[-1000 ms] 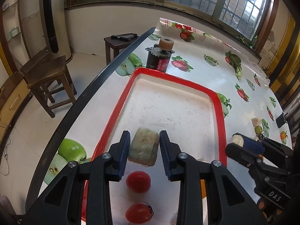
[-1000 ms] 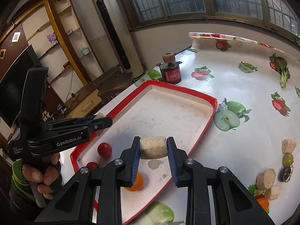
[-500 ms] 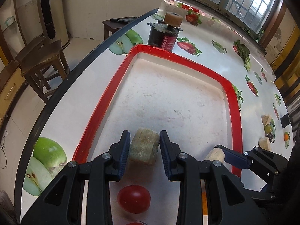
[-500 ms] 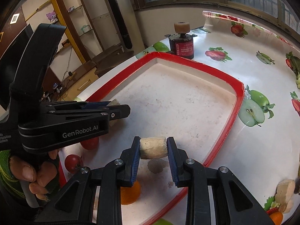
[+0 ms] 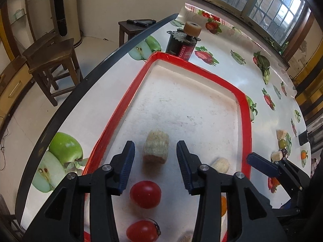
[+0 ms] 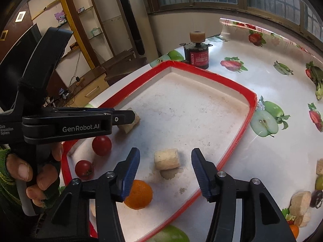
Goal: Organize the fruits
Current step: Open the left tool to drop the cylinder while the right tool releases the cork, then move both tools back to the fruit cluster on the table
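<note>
**Both grippers spread wide over the tray, a chunk lying free between each pair of fingers**

The left gripper [image 5: 154, 162] hangs low over the near end of the red-rimmed tray [image 5: 245, 125], pointed forward and tipped down toward the tray floor. Its jaws are wide apart. A ribbed greenish chunk [image 5: 156, 149] stands on the tray floor between the fingertips, with a clear gap on either side, touched by neither pad. Just behind that chunk, closer to the gripper body, lies a red tomato [image 5: 145, 194], and a second tomato [image 5: 143, 231] sits nearer still, under the gripper.

The right gripper [image 6: 164, 168] is held alongside, to the right, also angled down at the tray, its jaws equally wide. A pale chunk [image 6: 167, 159] lies on its side on the tray floor between the blue pads [image 6: 131, 171], touching neither. An orange [image 6: 139, 194] sits just under the left finger of this gripper, partly hidden by it.

From the right camera, the person's left hand [image 6: 30, 173] is seen gripping the handle of the left gripper, fingers curled round it, wrist in a green cuff. The gripper's arm reaches level across from the left.

Well ahead of both grippers, past the tray's far corner, stands a dark motor [image 6: 197, 55]. Off to the right, outside the tray, more chunks and small fruits [image 6: 302, 201] lie on the fruit-printed tablecloth [image 6: 282, 76].
</note>
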A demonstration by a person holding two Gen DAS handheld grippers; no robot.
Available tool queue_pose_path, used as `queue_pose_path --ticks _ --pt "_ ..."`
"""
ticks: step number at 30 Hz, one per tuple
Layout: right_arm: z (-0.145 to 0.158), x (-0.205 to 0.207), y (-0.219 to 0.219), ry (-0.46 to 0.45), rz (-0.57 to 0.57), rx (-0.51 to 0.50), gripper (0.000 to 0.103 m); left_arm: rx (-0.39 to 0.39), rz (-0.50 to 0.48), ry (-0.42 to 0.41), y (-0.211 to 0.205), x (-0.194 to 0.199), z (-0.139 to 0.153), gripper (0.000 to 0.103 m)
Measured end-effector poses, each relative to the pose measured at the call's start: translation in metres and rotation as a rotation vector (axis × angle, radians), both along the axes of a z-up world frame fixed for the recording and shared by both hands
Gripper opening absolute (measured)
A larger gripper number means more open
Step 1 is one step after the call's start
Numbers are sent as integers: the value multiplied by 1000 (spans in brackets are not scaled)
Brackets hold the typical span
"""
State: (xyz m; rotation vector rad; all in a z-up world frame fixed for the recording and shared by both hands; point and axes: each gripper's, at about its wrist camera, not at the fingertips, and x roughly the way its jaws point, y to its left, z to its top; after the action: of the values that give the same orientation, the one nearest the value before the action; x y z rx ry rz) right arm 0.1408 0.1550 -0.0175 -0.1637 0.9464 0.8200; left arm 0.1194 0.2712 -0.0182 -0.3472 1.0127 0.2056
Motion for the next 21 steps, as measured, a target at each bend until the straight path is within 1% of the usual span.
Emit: queue_pose_path --ticks 2,4,5,7,10,13,14,17,19,20,21 --pt "11 -4 -11 -11 -10 24 55 4 -1 -14 -9 -7 7 45" --pt "21 -9 -25 -22 -27 47 55 4 -8 -45 -20 -16 15 56" --pt "25 -11 -32 -24 -36 56 55 8 -13 -57 -26 -20 19 57" --pt "33 -18 -51 -30 -62 74 55 11 -16 -71 -39 -27 26 65" --pt "40 -26 -81 -34 -110 89 55 -12 -38 -96 -61 -38 33 67" --pt "44 -34 -113 -42 -173 96 56 -16 -22 -138 -84 -49 39 67" --pt "44 -37 -124 -42 -192 98 56 -41 -12 -165 -90 -55 39 67" --pt "45 -44 -155 -41 -244 102 56 -208 3 -277 -99 -72 34 67" --pt "46 -48 -176 -43 -280 107 56 -300 28 -374 -104 -85 30 68" --pt "46 -51 -187 -43 -298 110 56 -332 18 -414 -109 -90 28 70" --pt "47 -53 -197 -45 -313 115 56 -351 -22 -425 -116 -91 28 73"
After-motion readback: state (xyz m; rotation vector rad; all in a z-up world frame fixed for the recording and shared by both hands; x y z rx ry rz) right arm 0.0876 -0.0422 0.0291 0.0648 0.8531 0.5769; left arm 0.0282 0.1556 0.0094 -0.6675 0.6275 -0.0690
